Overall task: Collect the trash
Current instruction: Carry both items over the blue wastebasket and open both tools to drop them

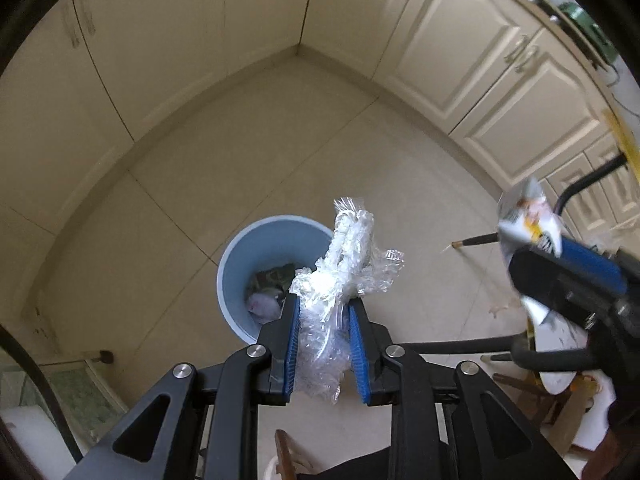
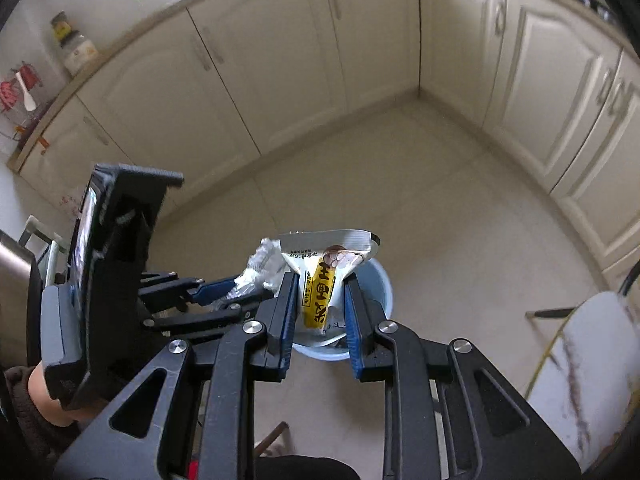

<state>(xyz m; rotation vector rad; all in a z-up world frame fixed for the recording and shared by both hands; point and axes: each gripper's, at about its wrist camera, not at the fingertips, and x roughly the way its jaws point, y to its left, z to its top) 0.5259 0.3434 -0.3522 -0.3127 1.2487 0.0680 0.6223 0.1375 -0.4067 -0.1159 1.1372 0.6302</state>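
From the left wrist, the left gripper (image 1: pixel 324 300) points steeply down at a tiled floor (image 1: pixel 280 140) in a kitchen corner. Its blue pads are drawn in narrow on a wad of crumpled clear plastic wrap (image 1: pixel 344 264), which sticks out past the fingertips and hangs back between the jaws. Below and just left of the wrap stands a light blue bin (image 1: pixel 240 264) on the floor, well out from the corner where the two runs of cream cabinets (image 1: pixel 460 60) meet. Some rubbish already lies at the bottom of the bin. At the right edge of this view the right gripper (image 1: pixel 536 248) comes in, blurred, clamped on a white and yellow snack wrapper (image 1: pixel 528 216). Under it a white round table (image 1: pixel 556 376) on black legs shows in part.

From the right wrist, the right gripper (image 2: pixel 320 292) also points down, its jaws narrow and pressed on the snack wrapper (image 2: pixel 324 276), white with a yellow band of print. The bin (image 2: pixel 380 280) sits right beneath the wrapper, mostly hidden by it. To the left, the left gripper (image 2: pixel 236 292) reaches in with the plastic wrap (image 2: pixel 260 268) in its grip, close beside the wrapper and above the bin's left rim. A hand (image 2: pixel 44 396) in a dark sleeve shows at the lower left. The table (image 2: pixel 584 368) fills the lower right.
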